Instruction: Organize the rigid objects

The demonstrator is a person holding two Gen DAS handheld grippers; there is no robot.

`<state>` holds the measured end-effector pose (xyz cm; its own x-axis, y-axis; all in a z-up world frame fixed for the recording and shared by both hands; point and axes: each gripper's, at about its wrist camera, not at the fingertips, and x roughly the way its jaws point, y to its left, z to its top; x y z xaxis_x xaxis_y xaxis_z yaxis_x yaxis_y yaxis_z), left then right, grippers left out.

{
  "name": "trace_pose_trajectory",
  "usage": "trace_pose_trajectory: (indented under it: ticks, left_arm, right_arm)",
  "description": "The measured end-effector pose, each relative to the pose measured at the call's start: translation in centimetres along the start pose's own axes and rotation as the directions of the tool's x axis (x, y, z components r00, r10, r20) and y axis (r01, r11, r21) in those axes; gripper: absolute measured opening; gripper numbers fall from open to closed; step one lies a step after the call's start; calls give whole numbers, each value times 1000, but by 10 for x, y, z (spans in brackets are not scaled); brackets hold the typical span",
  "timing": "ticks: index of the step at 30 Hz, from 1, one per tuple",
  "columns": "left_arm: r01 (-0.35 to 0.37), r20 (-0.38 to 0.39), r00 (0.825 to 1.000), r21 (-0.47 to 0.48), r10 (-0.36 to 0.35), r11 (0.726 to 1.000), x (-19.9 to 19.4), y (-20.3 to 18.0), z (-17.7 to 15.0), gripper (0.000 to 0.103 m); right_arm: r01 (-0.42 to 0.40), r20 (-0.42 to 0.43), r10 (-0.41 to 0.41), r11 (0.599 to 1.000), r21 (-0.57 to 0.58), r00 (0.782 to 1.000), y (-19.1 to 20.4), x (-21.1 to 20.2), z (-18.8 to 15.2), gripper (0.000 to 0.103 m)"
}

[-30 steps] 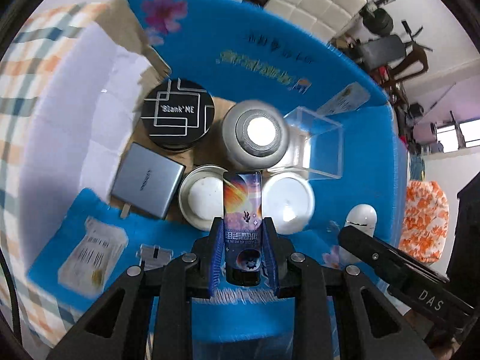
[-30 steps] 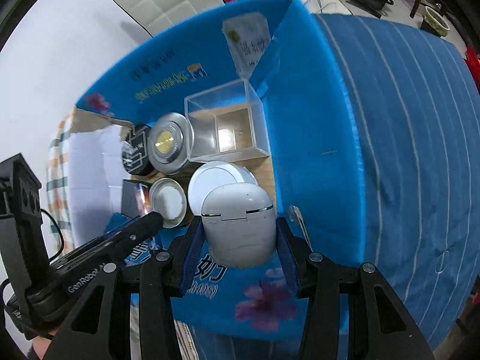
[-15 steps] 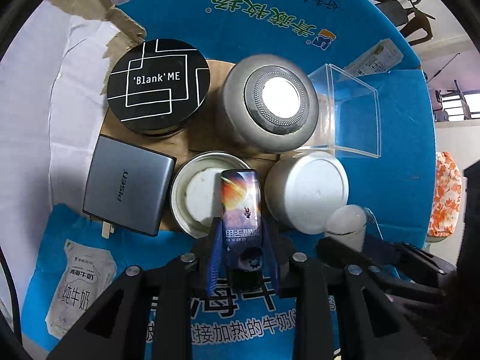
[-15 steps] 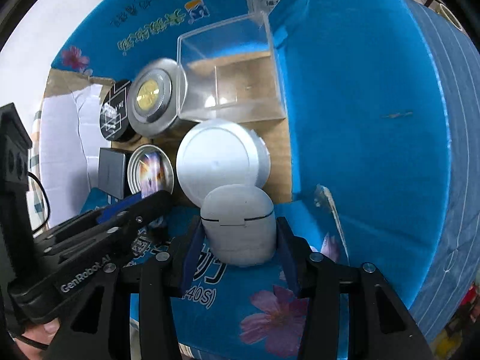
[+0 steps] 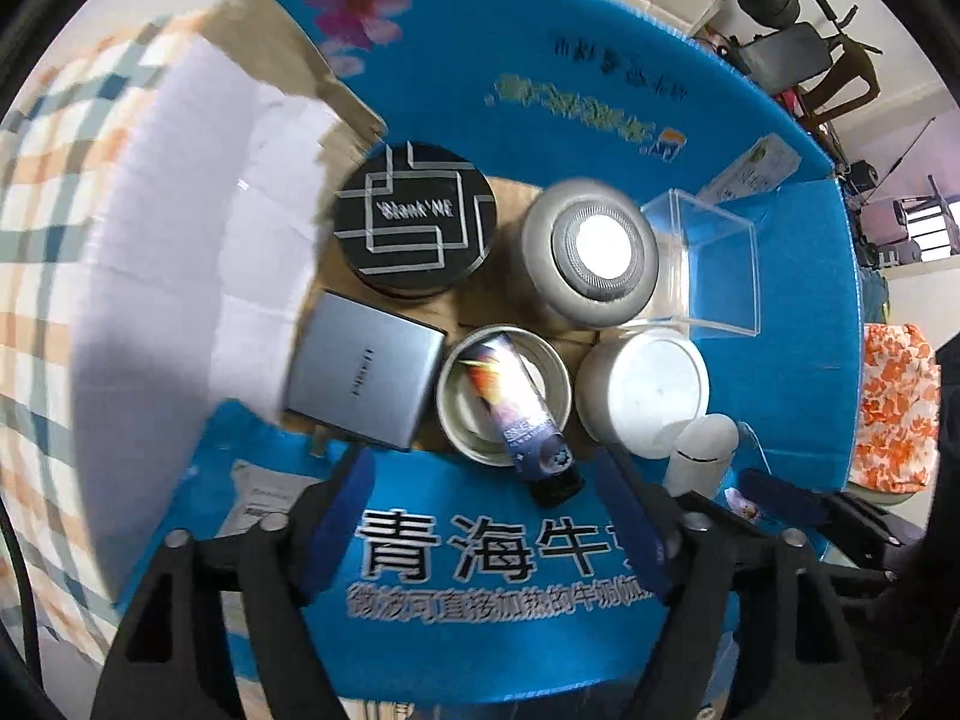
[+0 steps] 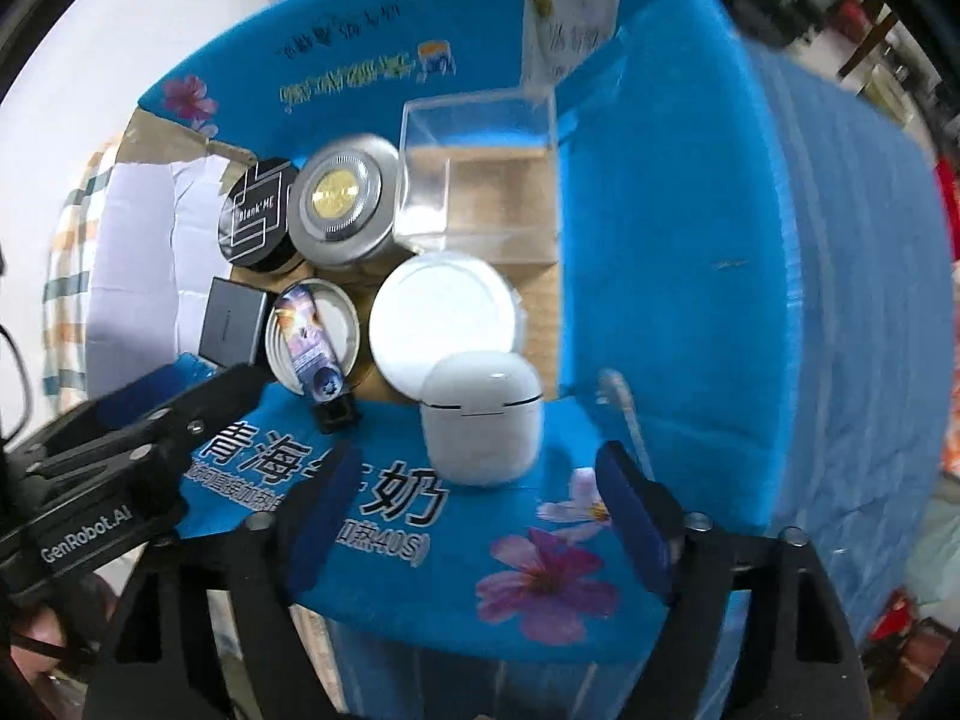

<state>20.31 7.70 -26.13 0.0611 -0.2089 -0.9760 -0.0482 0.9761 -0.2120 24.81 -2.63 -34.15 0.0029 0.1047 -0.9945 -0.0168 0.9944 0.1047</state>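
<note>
A blue cardboard box (image 5: 600,96) holds the objects. A purple space-print tube (image 5: 516,408) lies tilted across an open silver tin (image 5: 462,420), its black cap on the box's near wall; it also shows in the right wrist view (image 6: 309,339). A white earbuds case (image 6: 480,420) rests against the near wall beside a white round lid (image 6: 441,315); it also shows in the left wrist view (image 5: 702,450). My left gripper (image 5: 480,516) is open and empty, above the near wall. My right gripper (image 6: 474,498) is open and empty, just behind the case.
Inside the box are a black round "Blank ME" tin (image 5: 414,222), a silver round tin (image 5: 591,252), a clear plastic cube (image 5: 702,264) and a grey charger (image 5: 360,384). A checked cloth (image 5: 42,240) lies left of the box. Blue striped fabric (image 6: 840,300) lies right.
Both grippers have opened and pulled back. The tube dropped from the left gripper onto the open tin. The earbuds case left the right gripper and rests at the near wall.
</note>
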Motion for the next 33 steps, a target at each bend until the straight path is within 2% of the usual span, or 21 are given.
trace_pose_trajectory:
  ticks: [3, 4, 7, 8, 13, 23, 27, 33]
  left_arm:
    - [-58, 39, 998, 27, 57, 998, -13, 0, -6, 88]
    - [-69, 44, 997, 31, 68, 997, -15, -1, -7, 90]
    - [-109, 62, 992, 39, 106, 993, -22, -2, -12, 99]
    - [-119, 67, 991, 40, 116, 992, -22, 2, -10, 101]
    - [-151, 95, 985, 46, 146, 987, -30, 4, -13, 101]
    - [-193, 141, 973, 58, 183, 979, -55, -2, -24, 101]
    - [-200, 169, 968, 58, 188, 978, -75, -8, -34, 101]
    - [-217, 280, 939, 41, 198, 975, -139, -25, -61, 101]
  right_arm:
    - [36, 26, -36, 999, 5, 999, -3, -9, -2, 83]
    - [49, 39, -49, 999, 8, 998, -5, -15, -4, 86]
    - [66, 70, -67, 998, 14, 995, -6, -22, -7, 103]
    - [69, 78, -70, 997, 15, 994, -7, -24, -7, 103]
    - [102, 116, -105, 994, 26, 988, -8, -36, -12, 103]
    - [84, 158, -89, 996, 36, 983, -9, -65, -26, 103]
    - [55, 196, -61, 998, 38, 979, -9, -97, -42, 103]
    - [5, 262, -14, 999, 34, 965, -8, -162, -79, 103]
